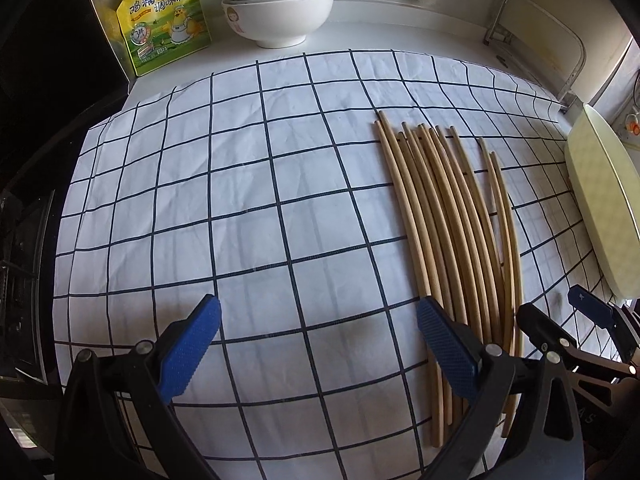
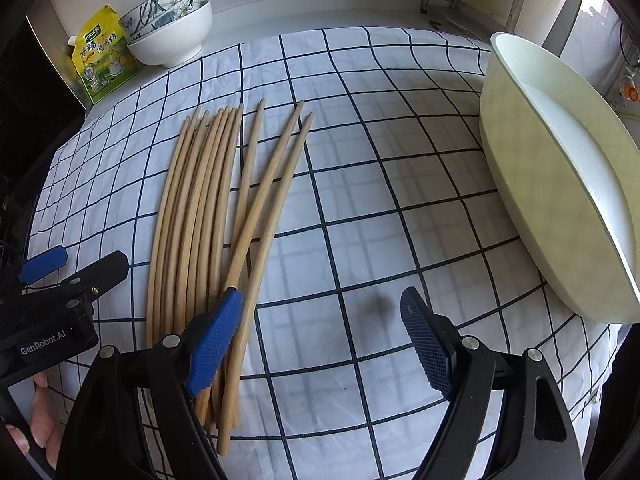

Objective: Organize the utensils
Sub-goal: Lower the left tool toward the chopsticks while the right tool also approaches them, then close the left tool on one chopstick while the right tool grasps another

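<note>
Bamboo chopsticks (image 2: 208, 216) lie in a loose bundle on the checked cloth (image 1: 240, 184) that covers the bench, thick ends near, tips far; most lie side by side, while 3 at the right of the bundle fan out and cross one another. The pale oval dish (image 2: 560, 184) stands well apart to the right and shows nothing inside. The left gripper (image 1: 320, 344) hovers just left of the bundle with its fingers wide apart and nothing between them. The right gripper (image 2: 324, 332) has its fingers equally wide and empty, its left finger (image 2: 216, 336) above the near ends of the chopsticks. Judged from this layout, sorting has not begun: the step in hand is the approach for a first pick. The next move calls for lowering 1 gripper over the stray right-hand sticks, closing across them, and keeping the neighbours undisturbed.
</note>
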Demonstrator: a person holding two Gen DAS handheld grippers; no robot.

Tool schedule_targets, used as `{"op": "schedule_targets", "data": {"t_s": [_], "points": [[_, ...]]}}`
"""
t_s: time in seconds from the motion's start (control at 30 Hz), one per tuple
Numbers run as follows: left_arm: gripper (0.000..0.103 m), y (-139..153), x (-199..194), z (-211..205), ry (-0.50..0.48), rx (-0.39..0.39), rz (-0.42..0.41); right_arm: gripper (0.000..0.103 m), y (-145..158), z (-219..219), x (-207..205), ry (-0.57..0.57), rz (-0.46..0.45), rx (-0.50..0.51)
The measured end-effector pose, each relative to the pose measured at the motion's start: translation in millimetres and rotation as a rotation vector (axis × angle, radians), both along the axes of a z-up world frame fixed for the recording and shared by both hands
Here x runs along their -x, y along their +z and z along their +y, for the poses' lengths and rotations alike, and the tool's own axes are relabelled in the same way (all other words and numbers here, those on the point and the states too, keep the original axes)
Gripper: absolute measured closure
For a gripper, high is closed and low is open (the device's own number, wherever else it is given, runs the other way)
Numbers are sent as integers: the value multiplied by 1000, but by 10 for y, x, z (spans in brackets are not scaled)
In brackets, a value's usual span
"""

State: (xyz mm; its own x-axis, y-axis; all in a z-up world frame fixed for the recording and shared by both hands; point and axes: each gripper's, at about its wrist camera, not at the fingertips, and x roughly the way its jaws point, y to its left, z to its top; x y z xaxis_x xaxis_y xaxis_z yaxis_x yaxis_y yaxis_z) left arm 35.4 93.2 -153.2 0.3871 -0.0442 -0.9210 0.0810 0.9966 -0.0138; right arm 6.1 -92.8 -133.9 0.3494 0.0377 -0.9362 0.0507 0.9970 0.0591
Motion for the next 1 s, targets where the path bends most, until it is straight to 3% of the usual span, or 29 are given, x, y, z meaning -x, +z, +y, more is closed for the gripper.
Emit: {"op": "schedule_targets", "data": {"t_s": [0.27,0.37,0.7,1.0], "points": [[6,-69,-6,-98,-7,-46,-10,25,-31,-117,15,-13,-4,29],[6,-87,-13,-112,-4,-28,-3,25,-29,-124,18,-6,-4,54],[6,-92,-24,-170,-2,-26,4,25,-35,-187,30,-13,1,44],[5,-156,-9,-210,-6,-74,27,25,-34,-180,42,-9,-3,48]]}}
